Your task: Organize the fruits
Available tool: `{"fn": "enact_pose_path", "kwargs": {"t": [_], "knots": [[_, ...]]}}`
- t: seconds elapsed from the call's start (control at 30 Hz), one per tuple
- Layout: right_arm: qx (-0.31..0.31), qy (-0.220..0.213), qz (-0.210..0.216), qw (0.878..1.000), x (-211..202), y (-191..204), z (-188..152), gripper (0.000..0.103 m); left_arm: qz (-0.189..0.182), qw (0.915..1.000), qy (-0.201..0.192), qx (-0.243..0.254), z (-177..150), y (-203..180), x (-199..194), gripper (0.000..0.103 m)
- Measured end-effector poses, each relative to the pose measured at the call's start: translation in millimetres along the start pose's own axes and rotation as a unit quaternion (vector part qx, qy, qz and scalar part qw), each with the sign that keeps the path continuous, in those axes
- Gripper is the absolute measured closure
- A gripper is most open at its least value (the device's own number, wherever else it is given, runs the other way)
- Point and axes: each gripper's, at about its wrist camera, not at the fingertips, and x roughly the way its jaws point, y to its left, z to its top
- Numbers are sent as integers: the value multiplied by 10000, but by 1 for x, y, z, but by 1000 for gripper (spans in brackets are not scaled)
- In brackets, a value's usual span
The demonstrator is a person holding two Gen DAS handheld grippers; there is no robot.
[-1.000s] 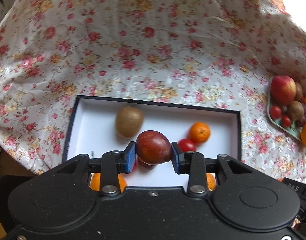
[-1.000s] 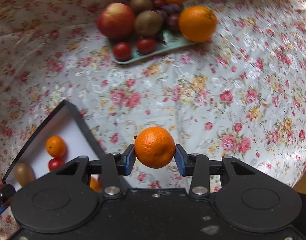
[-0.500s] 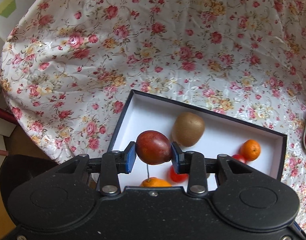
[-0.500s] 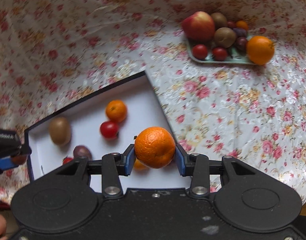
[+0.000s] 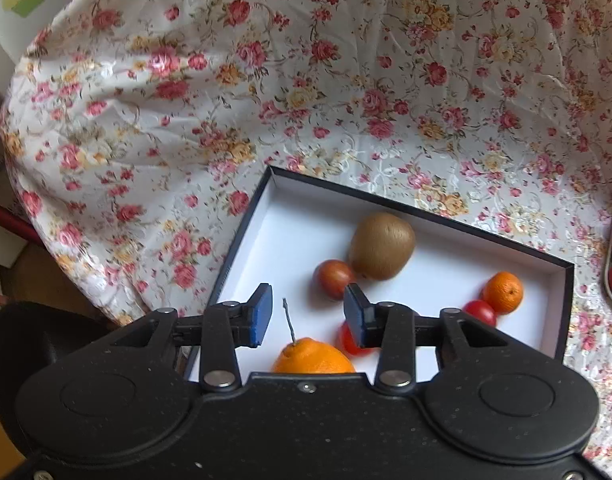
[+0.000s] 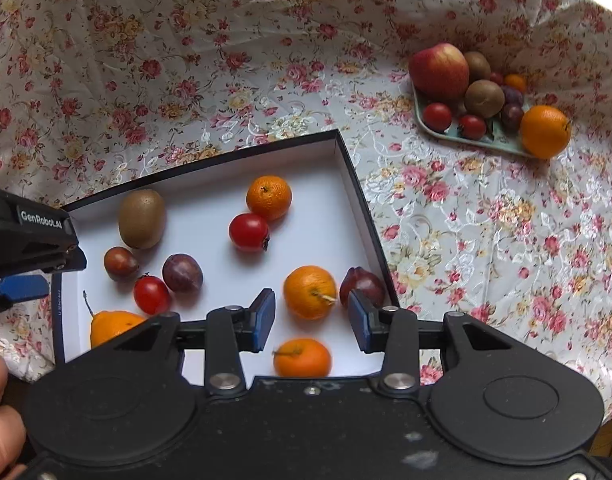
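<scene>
Now both claws — left (image 5: 307,316), right (image 6: 311,322) — gape empty above the box (image 6: 361,208).

Left gripper (image 5: 307,316) jaws apart, empty, right gripper (image 6: 311,318) likewise

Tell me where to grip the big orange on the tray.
Take the orange across its round middle, coming from above and from its outer, right side. It sits on the tray's right corner with bare cloth there, while plums crowd its left.
</scene>
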Motion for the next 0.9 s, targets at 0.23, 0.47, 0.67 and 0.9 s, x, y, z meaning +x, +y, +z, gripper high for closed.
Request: {"fn": "enact_pose_path", "kwargs": {"t": [0.23, 0.47, 0.67, 0.9], "knots": [[-413, -433, -117, 9981, -17, -3, -9, 61, -20, 9999, 115, 19, -22, 8, -11, 53], [-393, -945, 1, 9947, -45, -18, -28, 61, 31, 9995, -52, 320, -54, 17, -40, 53], [-343, -1037, 56, 9940, -58, -34, -49, 61, 140, 9982, -225, 542, -81, 26, -59, 53], [-460, -1381, -132, 9893, -69, -40, -73, 61, 26, 9967, -423, 688, -105, 31, -80, 53]]}}
